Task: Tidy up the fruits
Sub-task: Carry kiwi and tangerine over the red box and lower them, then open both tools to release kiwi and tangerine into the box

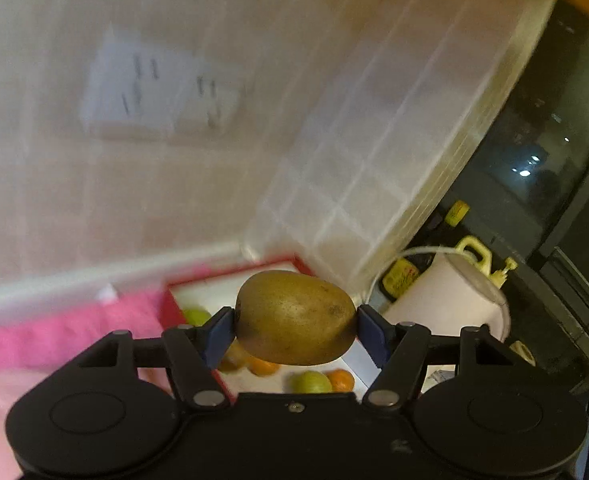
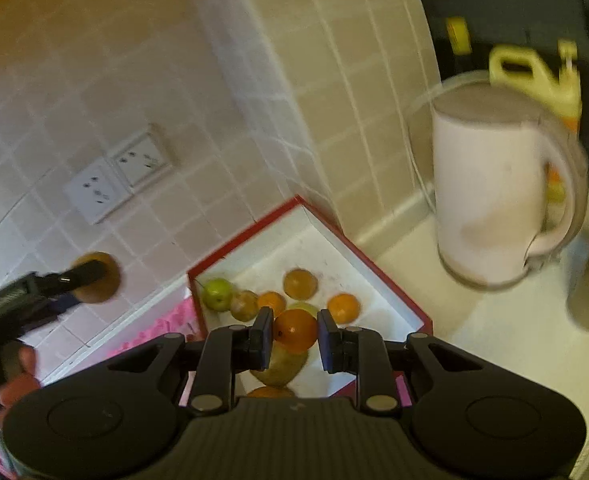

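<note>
Kiwi (image 1: pixel 295 317): held endwise between the left gripper (image 1: pixel 295 330) pads, lifted clear above the red-rimmed box (image 2: pixel 378 268) in the tiled corner. Right gripper (image 2: pixel 294 338): clamped on an orange (image 2: pixel 294 330) over the same box. Box contents: oranges, green pears (image 2: pixel 217 293), other fruit, loose on a white floor. Adjacent: white kettle (image 2: pixel 494 188). Risks, judged: the rounded kiwi may slip from its narrow end-grip; a hard squeeze may bruise it; a swing may strike the kettle.
</note>
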Motion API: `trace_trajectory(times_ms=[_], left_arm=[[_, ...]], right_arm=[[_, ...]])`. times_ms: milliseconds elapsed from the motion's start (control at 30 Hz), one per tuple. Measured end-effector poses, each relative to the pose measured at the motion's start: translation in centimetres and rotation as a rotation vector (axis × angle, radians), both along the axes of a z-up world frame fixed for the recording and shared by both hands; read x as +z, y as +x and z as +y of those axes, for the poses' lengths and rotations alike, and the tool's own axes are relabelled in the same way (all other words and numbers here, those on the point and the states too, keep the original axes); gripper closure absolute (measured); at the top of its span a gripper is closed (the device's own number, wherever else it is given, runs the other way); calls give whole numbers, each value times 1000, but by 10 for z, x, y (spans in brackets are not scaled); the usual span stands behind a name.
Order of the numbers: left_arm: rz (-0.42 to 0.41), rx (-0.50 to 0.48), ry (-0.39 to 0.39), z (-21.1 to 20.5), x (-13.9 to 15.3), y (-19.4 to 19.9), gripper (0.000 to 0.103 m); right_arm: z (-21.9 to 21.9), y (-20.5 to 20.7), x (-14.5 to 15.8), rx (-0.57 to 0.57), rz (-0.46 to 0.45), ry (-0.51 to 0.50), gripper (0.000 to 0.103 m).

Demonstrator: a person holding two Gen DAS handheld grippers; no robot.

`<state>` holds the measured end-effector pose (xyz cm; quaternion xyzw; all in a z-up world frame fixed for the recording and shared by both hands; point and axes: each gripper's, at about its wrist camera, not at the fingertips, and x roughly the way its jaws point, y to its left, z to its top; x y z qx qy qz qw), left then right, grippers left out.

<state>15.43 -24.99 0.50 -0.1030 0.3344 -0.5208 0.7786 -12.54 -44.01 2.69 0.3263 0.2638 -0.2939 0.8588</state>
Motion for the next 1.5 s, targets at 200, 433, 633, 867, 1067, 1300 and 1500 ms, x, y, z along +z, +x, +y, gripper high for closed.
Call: trace_trajectory(times_ms=[200, 433, 633, 867, 1067, 1300, 1500], left_arm=[[130, -18, 90, -60, -57, 4, 24], [159, -14, 176, -100, -81, 8, 24], [136, -30, 227, -115, -82, 6, 24], [125, -21, 288, -129, -81, 6, 24], [114, -14, 310, -129, -81, 6, 24], [128, -18, 318, -126, -82, 9, 23], [155, -12, 269, -109, -72, 14, 22]], right_arm=[[-45, 32, -51, 6, 27, 103, 78], [-71, 52, -86, 13, 41, 170, 78], [-75, 68, -97, 68, 51, 181, 78], [-68, 83, -102, 122, 136, 116, 78], [-56, 91, -99, 162, 199, 30, 77], [-58, 95, -97, 165, 228, 24, 71], [-60, 82, -86, 137, 194, 33, 52]])
